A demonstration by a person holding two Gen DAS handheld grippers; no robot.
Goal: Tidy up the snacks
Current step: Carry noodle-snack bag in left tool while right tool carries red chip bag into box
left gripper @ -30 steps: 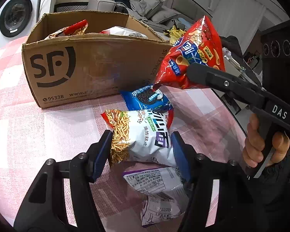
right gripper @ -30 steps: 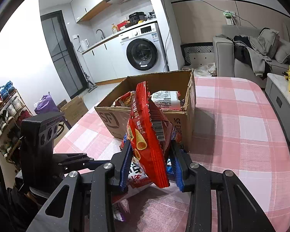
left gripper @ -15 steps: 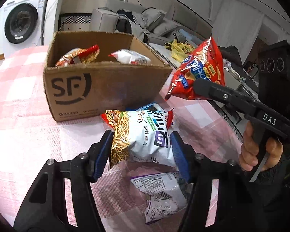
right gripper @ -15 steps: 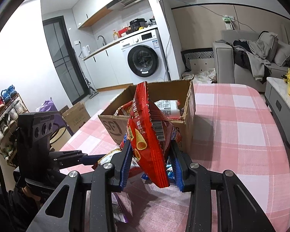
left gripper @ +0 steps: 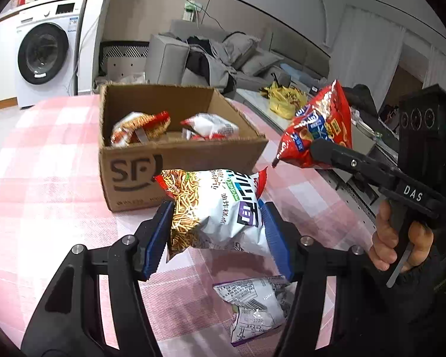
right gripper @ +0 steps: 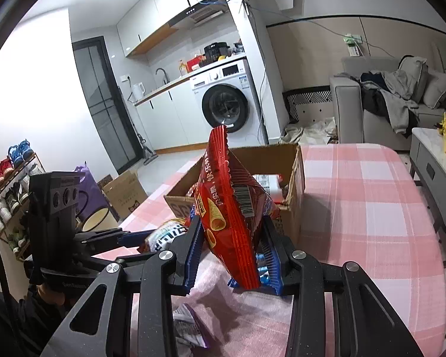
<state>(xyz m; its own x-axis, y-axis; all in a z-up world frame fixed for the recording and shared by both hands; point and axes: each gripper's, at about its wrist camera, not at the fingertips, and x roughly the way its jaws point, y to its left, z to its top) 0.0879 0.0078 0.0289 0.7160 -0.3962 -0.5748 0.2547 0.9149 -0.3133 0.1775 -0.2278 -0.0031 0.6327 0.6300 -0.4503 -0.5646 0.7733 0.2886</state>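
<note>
My left gripper [left gripper: 215, 232] is shut on a white noodle-snack bag [left gripper: 217, 208], held clear of the pink checked table [left gripper: 44, 178] just in front of the open cardboard box [left gripper: 133, 175]. To the right, the right gripper [right gripper: 233, 253] is shut on a red cone-snack bag [right gripper: 229, 208], seen from the side in the left wrist view as the red cone-snack bag [left gripper: 318, 131], level with the box's rim. Two snack packs lie inside the cardboard box [right gripper: 294, 178]. A purple-and-white bag [left gripper: 252, 306] lies on the table below the left gripper.
A hand [left gripper: 392, 238] grips the right tool's handle at the right edge. Beyond the table stand a washing machine [left gripper: 41, 53], a grey sofa [left gripper: 193, 59] with clothes, and a low cabinet with a yellow bag [left gripper: 282, 101]. A shoe rack [right gripper: 9, 184] stands at the far left.
The left gripper has lifted the noodle bag off the table and toward the box; the blue cookie pack is hidden behind it. The right gripper rose slightly with the red bag.
</note>
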